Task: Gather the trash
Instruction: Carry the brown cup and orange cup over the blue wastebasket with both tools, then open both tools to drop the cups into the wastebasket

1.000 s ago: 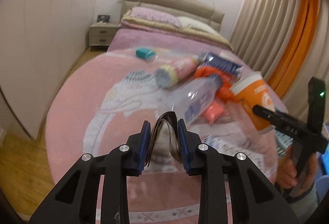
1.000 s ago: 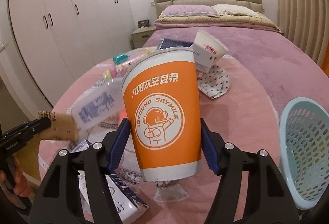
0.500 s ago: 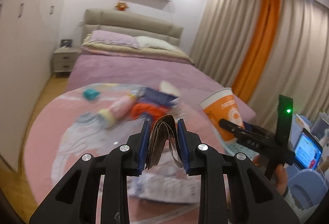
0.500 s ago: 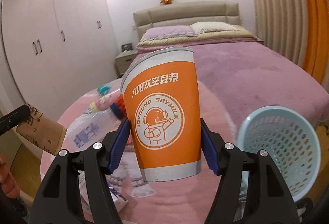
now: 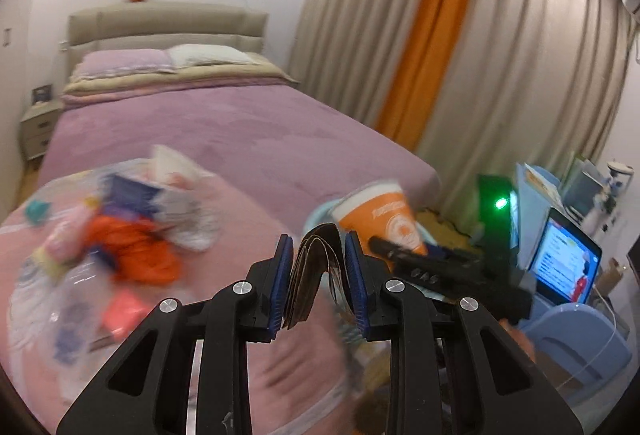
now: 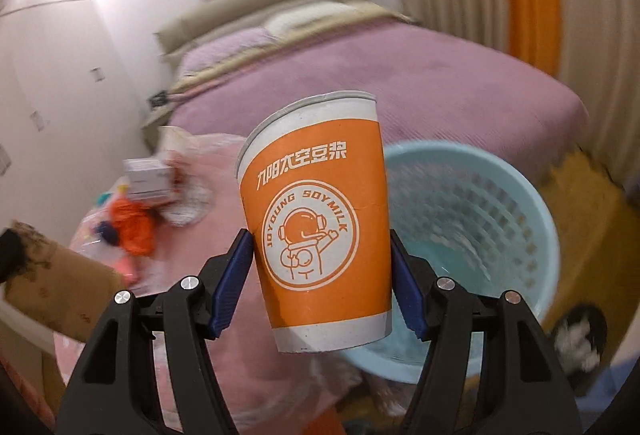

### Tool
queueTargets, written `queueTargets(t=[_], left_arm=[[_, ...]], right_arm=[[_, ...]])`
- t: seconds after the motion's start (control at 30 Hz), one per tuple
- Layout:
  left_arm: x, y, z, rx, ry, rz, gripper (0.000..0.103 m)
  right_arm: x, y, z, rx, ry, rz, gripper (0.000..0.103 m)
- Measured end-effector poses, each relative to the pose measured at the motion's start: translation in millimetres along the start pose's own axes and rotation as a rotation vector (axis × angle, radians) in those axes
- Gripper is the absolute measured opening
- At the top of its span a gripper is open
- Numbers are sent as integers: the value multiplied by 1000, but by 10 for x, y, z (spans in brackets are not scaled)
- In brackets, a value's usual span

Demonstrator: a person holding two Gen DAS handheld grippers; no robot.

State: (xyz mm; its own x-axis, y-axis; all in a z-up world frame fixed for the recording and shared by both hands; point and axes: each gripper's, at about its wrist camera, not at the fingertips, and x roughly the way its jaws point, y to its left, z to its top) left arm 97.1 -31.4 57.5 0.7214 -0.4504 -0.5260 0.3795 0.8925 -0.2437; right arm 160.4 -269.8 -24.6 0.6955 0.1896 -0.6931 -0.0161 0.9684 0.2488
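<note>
My right gripper (image 6: 319, 241) is shut on an orange and white paper soymilk cup (image 6: 320, 219), held upright and slightly tilted in front of a light blue perforated basket (image 6: 488, 219) on the floor. My left gripper (image 5: 318, 247) is shut on a folded brown paper bag (image 5: 304, 275); the same bag (image 6: 56, 283) shows at the left edge of the right wrist view. From the left wrist view the cup (image 5: 380, 215) and right gripper (image 5: 404, 255) are just to the right. Blurred trash (image 5: 132, 247) lies on the pink rug (image 5: 248, 219) at left.
A purple bed (image 5: 224, 123) fills the background, with beige and orange curtains (image 5: 432, 47) to the right. A lit laptop (image 5: 564, 263) and a blue seat (image 5: 588, 339) stand at the far right. A dark slipper (image 6: 576, 335) lies beside the basket.
Both grippers have swung right, away from the trash pile, each keeping its hold. The basket has come to sit directly behind the cup, and the laptop corner has entered the left view.
</note>
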Motion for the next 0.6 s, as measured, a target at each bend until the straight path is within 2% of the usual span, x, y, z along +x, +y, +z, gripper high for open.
queueTargets(t=[0.17, 0.4, 0.6], left_arm=[[526, -288, 50, 22, 36, -27, 26], [1305, -532, -127, -5, 141, -29, 26], [1741, -527, -316, -21, 216, -8, 28]], right_arm=[[146, -464, -68, 71, 43, -93, 62], [314, -753, -178, 105, 89, -183, 62], [393, -912, -220, 138, 112, -186, 62]])
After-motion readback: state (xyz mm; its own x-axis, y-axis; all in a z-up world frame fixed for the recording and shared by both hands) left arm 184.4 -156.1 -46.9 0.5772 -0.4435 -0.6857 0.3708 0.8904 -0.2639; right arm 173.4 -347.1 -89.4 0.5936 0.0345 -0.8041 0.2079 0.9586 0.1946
